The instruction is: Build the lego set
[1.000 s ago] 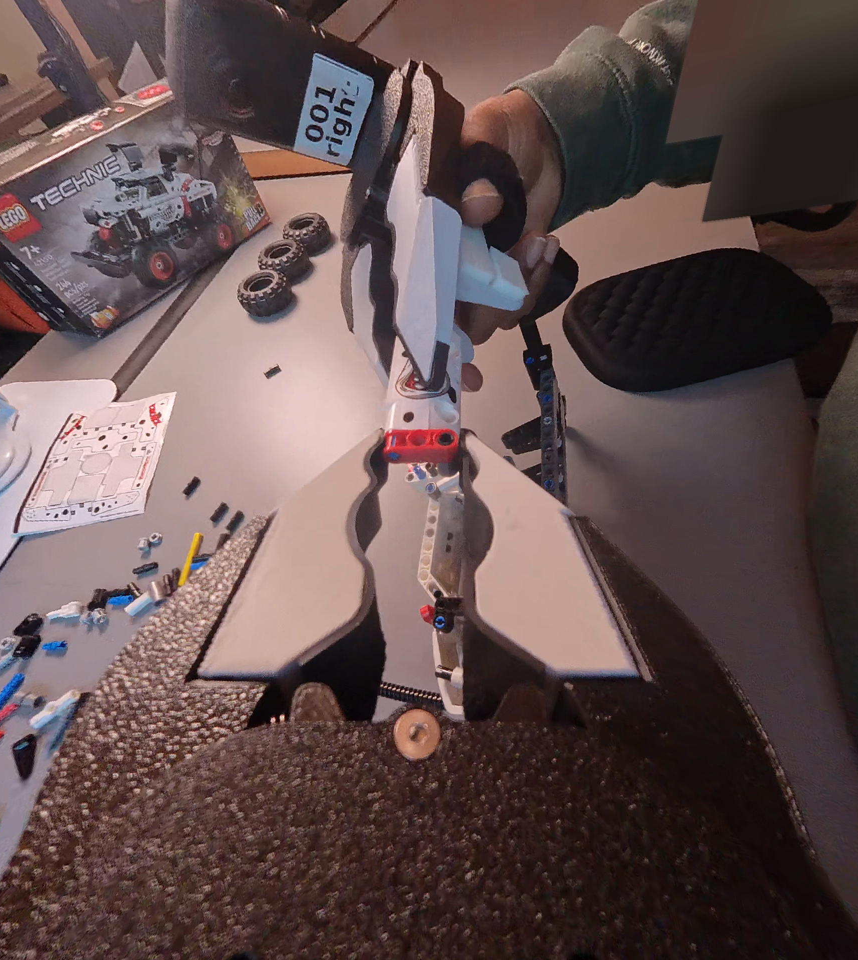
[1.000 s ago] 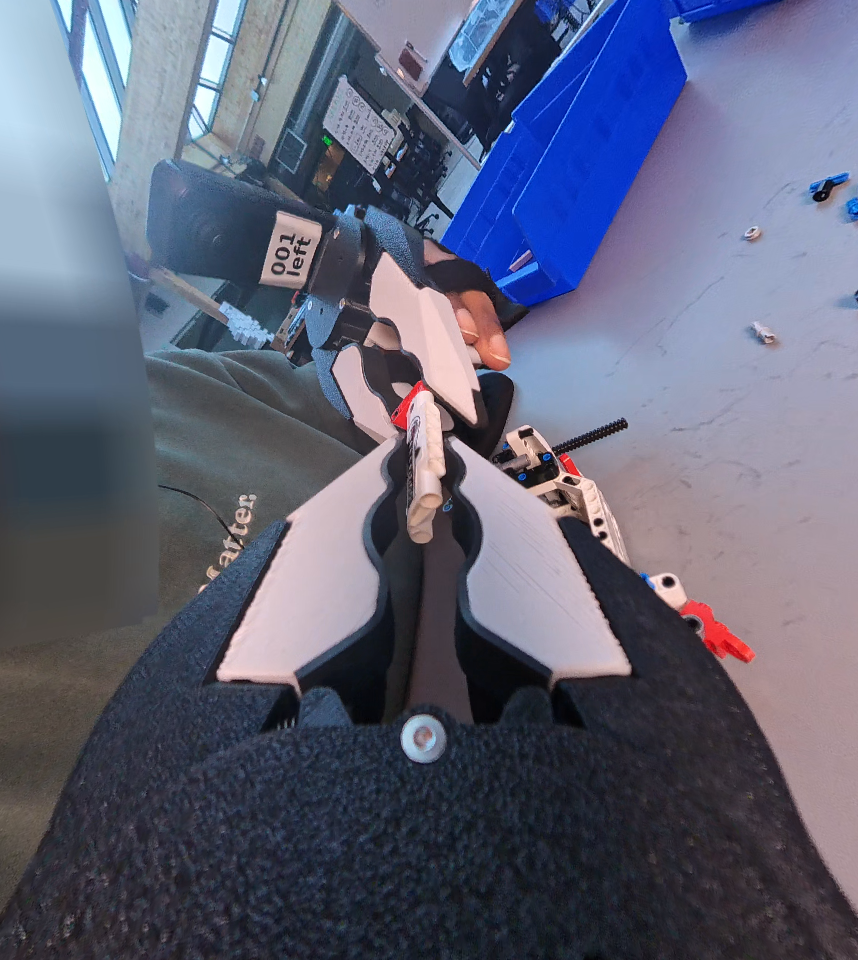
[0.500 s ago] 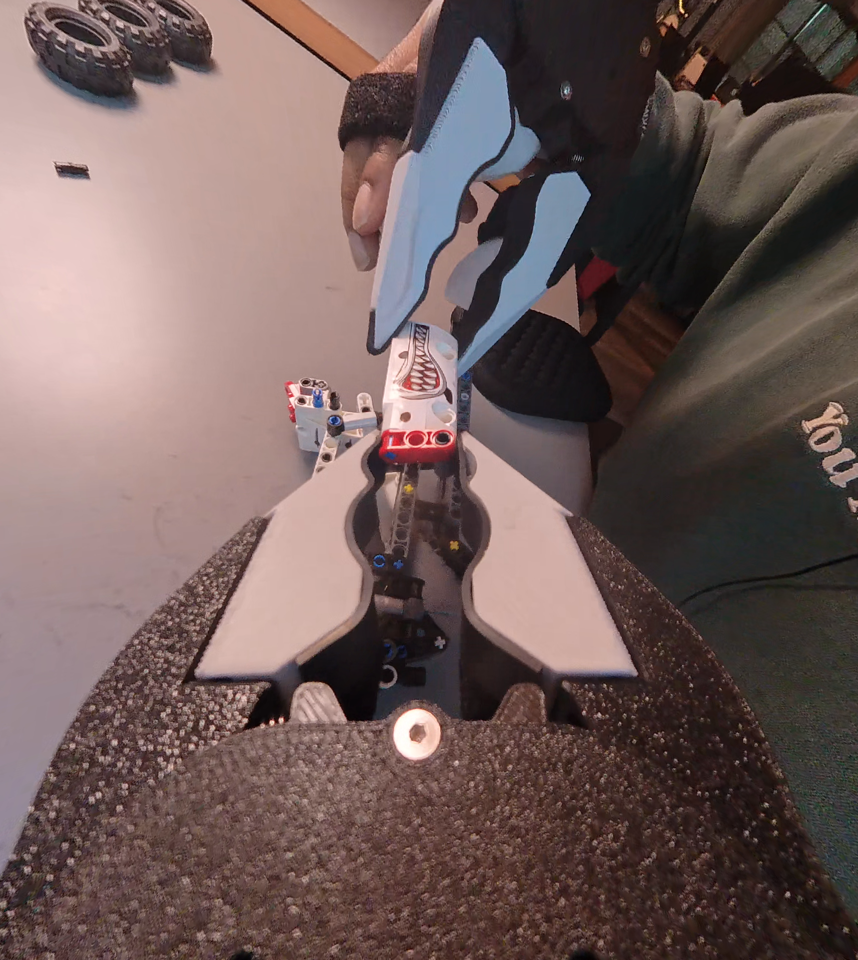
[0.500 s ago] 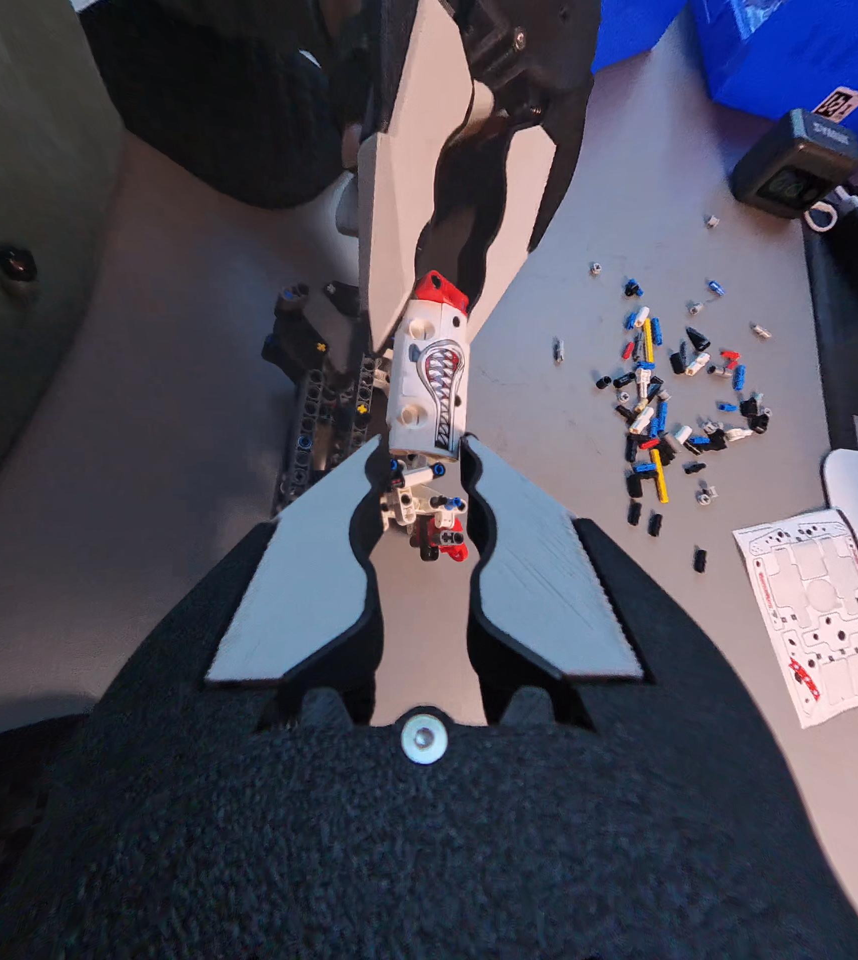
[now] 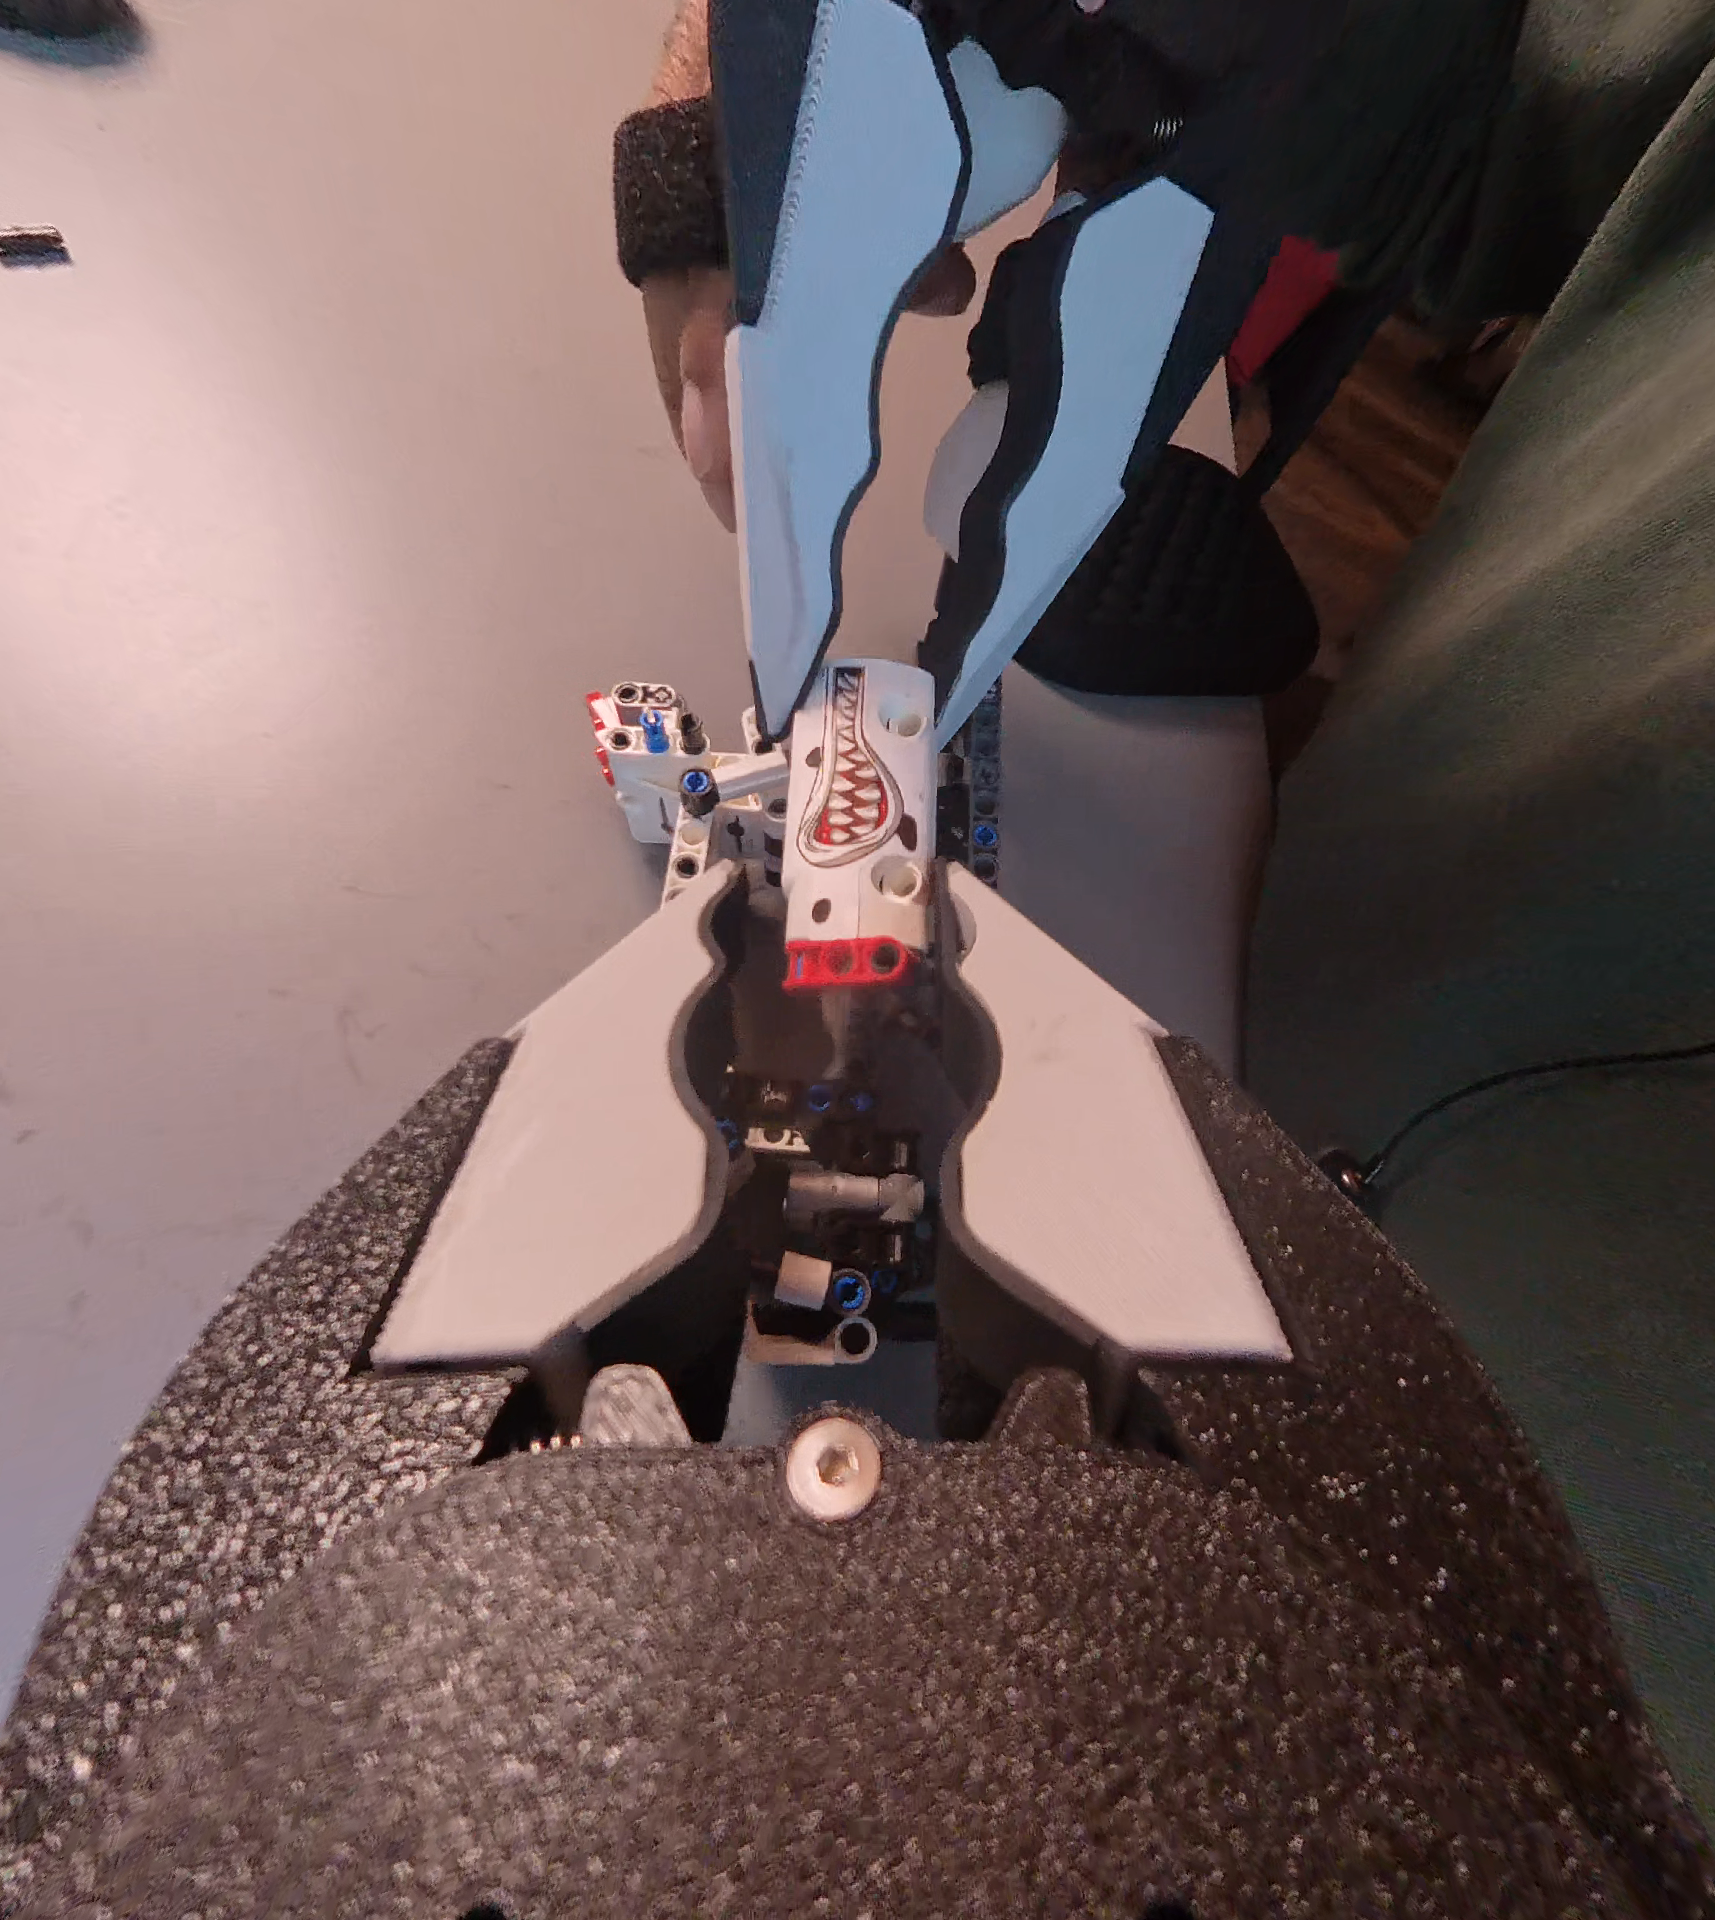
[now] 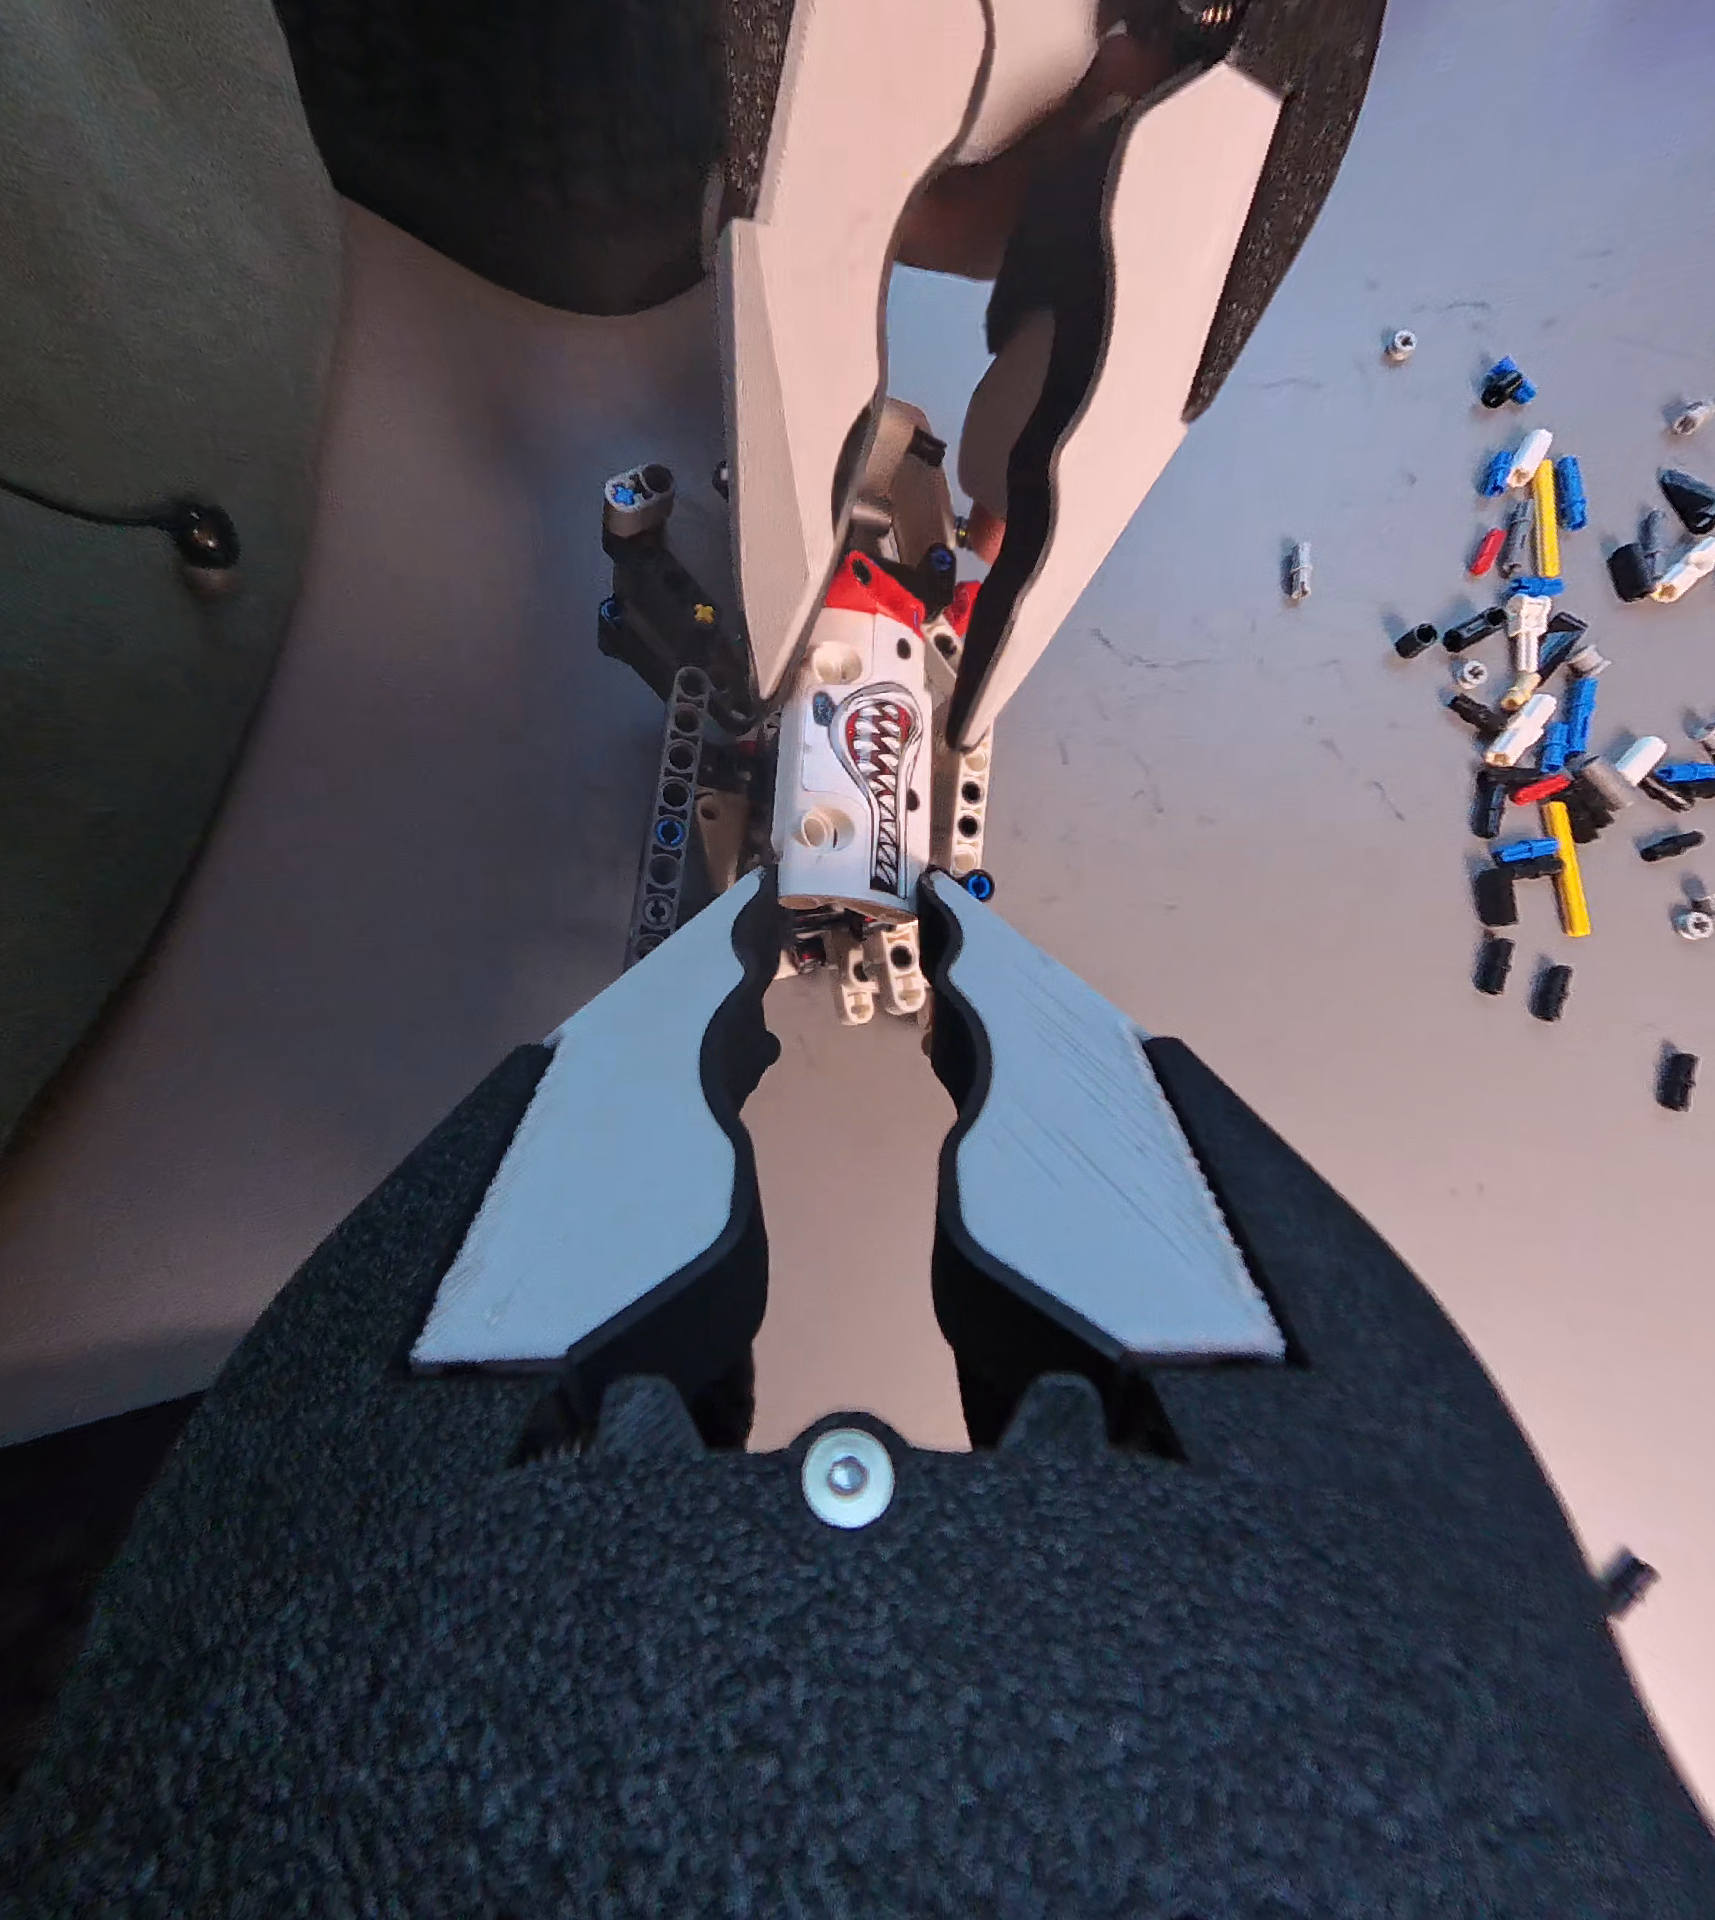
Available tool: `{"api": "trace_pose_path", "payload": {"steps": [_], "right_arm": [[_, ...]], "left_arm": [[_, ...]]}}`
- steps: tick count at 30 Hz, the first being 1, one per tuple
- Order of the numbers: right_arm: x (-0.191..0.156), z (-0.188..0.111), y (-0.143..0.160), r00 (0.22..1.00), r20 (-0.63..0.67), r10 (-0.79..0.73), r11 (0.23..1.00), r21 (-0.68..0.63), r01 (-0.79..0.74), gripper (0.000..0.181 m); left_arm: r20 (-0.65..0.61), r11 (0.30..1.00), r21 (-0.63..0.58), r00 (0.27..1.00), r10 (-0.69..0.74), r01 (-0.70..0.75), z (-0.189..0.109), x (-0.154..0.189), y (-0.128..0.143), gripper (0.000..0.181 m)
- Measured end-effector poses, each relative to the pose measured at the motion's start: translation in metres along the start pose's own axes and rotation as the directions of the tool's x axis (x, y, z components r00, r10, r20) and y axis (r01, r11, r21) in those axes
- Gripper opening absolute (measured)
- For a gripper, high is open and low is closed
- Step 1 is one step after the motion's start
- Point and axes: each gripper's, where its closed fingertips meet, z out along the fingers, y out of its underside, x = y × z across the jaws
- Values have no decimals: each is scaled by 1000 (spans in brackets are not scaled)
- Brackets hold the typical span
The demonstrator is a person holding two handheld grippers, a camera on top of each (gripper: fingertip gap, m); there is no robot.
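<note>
Both grippers converge on the same piece: white shark-mouth panel [image 5: 858,821] with a red beam [image 5: 845,961] on one end, sitting on top of the partly built lego chassis [image 6: 676,790] on the grey tabletop [image 5: 261,520].

Left gripper [image 5: 842,904]: fingers narrowed around the red-beam end of the panel, tips just beside its two sides. Can't tell whether they actually clamp it. Grey and black chassis parts with blue pins show in the gap nearer the camera.

Right gripper [image 6: 837,883]: fingers partly open, tips flanking the opposite, plain white end of the panel. In the left wrist view its tips [image 5: 780,686] touch the panel's far corners. Firm grip or mere contact: can't tell.

The chassis lies near the tabletop edge, close to the person's green sweatshirt [image 5: 1559,935]. White sub-assembly [image 5: 655,769] with blue pins sticks out just left of the panel in the left wrist view. Long grey beam [image 6: 671,821] runs along the chassis side in the right wrist view.

Loose parts pile [image 6: 1580,686], blue, black, white, red with two yellow axles, sits well apart on the right in the right wrist view. Black padded armrest [image 5: 1175,592] is beyond the tabletop edge. A small black piece [image 5: 27,244] lies alone far left.
</note>
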Motion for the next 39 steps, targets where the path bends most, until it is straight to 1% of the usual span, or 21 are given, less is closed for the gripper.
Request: {"api": "trace_pose_path", "payload": {"steps": [3, 7, 13, 16, 17, 18, 22, 24, 26, 28, 29, 32, 35, 37, 39], "right_arm": [[0, -1, 1, 1000, 4, 19, 1000, 2, -19, 25], [-2, -4, 4, 996, 58, 62, 998, 9, -63, 30], [1, -21, -3, 979, 145, 143, 987, 46, -151, 36], [-3, -14, -1, 975, 169, 145, 989, 17, -150, 34], [-4, -10, 3, 976, 171, 137, 990, -4, -138, 30], [-6, -7, 5, 975, 179, 132, 991, -18, -131, 27], [-7, -6, 7, 967, 200, 159, 987, -3, -162, 27], [-7, -5, 9, 970, 192, 146, 989, -6, -148, 27], [-7, -5, 9, 975, 180, 128, 992, -6, -129, 27], [-7, -5, 9, 981, 165, 104, 995, -8, -104, 27], [-7, -5, 10, 984, 155, 90, 996, -11, -90, 27], [-7, -5, 10, 989, 134, 70, 997, -25, -68, 27], [-6, -4, 9, 988, 133, 73, 997, -37, -69, 26], [-5, -3, 8, 988, 132, 80, 996, -50, -74, 26], [-5, -3, 8, 988, 130, 79, 996, -62, -71, 27]], "left_arm": [[-8, 999, -26, 1000, 23, -24, 4, 0, 2, 27], [9, 995, -81, 998, 61, -60, 10, 1, 4, 27], [37, 982, -163, 994, 104, -97, 10, -1, 7, 27], [30, 978, -181, 993, 114, -107, 14, 0, 7, 27], [35, 977, -185, 992, 119, -110, 15, -1, 8, 27], [37, 976, -187, 992, 121, -112, 16, -1, 8, 27], [36, 979, -174, 993, 117, -109, 15, -1, 7, 28], [45, 978, -172, 990, 131, -122, 13, -2, 8, 35], [35, 979, -163, 991, 127, -120, 11, -2, 8, 36], [1, 984, -138, 994, 110, -109, 10, 2, 7, 31], [-7, 986, -127, 994, 105, -105, 10, 3, 6, 31], [-8, 991, -97, 996, 90, -91, 3, 0, 2, 40], [-17, 996, -53, 997, 70, -71, -1, 0, -6, 43], [-15, 994, -73, 997, 81, -82, 1, 1, -4, 43], [7, 990, -110, 996, 91, -90, 5, -3, 2, 39]]}}
